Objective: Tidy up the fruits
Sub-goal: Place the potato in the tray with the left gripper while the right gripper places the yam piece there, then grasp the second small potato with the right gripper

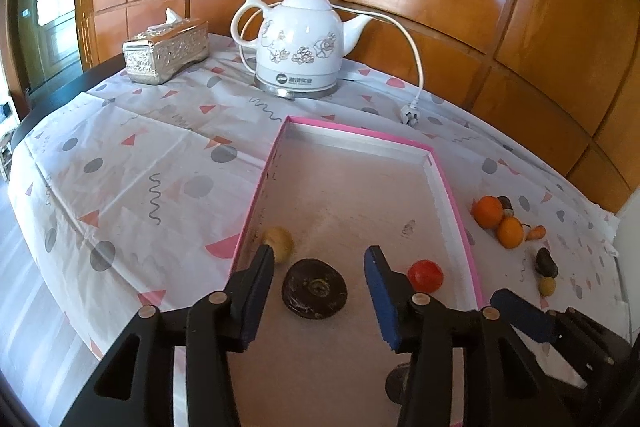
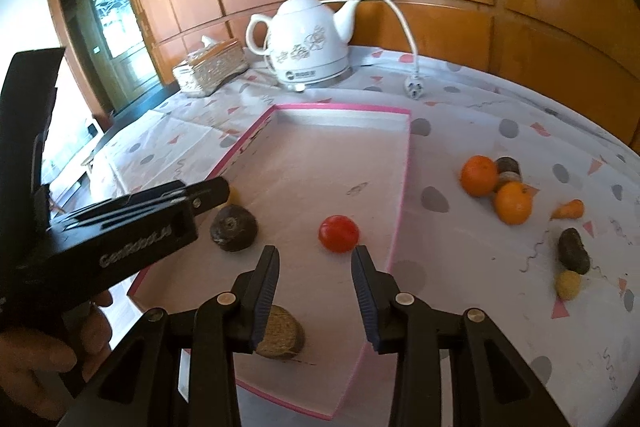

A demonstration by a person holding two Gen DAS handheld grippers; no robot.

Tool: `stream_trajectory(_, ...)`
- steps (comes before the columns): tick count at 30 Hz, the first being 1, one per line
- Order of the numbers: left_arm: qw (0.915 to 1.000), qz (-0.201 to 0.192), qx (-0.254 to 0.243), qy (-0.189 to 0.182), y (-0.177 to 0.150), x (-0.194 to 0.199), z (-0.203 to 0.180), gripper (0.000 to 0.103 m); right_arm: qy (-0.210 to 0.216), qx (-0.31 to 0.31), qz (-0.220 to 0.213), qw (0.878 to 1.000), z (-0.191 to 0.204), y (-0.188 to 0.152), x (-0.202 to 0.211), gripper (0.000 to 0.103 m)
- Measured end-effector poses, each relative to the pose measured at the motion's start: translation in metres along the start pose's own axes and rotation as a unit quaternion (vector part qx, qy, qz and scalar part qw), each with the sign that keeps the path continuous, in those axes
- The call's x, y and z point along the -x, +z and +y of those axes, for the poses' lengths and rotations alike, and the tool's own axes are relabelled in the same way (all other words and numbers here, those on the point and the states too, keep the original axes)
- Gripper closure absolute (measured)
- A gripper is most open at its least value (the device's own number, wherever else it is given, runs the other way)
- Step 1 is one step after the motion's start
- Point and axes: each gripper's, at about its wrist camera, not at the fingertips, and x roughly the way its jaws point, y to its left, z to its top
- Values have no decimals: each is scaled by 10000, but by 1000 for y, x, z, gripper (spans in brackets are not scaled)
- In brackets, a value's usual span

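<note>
1. Wood-panelled walls back a tabletop (image 1: 120, 163) under a patterned cloth, where a white kettle (image 1: 298, 43) and a silver tissue box (image 1: 166, 51) sit at the far edge, well clear of the work.
2. A pink-rimmed tray (image 1: 448, 187) lies in the middle as the collecting place; it already holds a dark round fruit (image 1: 314, 289), a red fruit (image 1: 426, 275), a yellowish fruit (image 1: 280, 241) and a brown disc-shaped fruit (image 2: 280, 333).
3. The left gripper (image 1: 320, 287) hangs over the dark fruit with its jaws spread and clear of it, which looks like a release.
4. The right gripper (image 2: 316, 287) is also parted and pinches nothing, just short of the red fruit.
5. Two oranges (image 2: 496, 187) and some smaller pieces remain on the cloth to the right of the tray, so sorting seems unfinished.
</note>
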Motion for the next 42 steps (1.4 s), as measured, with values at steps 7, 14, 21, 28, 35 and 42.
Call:
stream_trajectory(7, 9997, 38, -177, -162, -6, 2, -14, 55, -178, -189, -82, 9996, -14, -4, 6, 65)
stream_trajectory(14, 9983, 113, -429, -374, -11, 2, -31, 55, -473, -646, -142, 9967, -54, -13, 17, 65)
stream_trajectory(21, 9960, 163, -701, -524, -15, 1, -52, 55, -1006, -1299, -107, 9863, -114, -37, 31, 65)
stream_trajectory(28, 9927, 244, -961, -692, -19, -2, -72, 55, -1431, -1819, -85, 9728, -164, -57, 44, 65)
stream_trajectory(35, 9876, 365, -1238, -889, -26, -5, -93, 55, -1536, -2113, -76, 9653, -191, -64, 48, 65)
stream_trajectory(42, 9839, 438, -1407, -1011, -29, -8, -110, 55, -1400, -2037, -54, 9690, -189, -57, 36, 65)
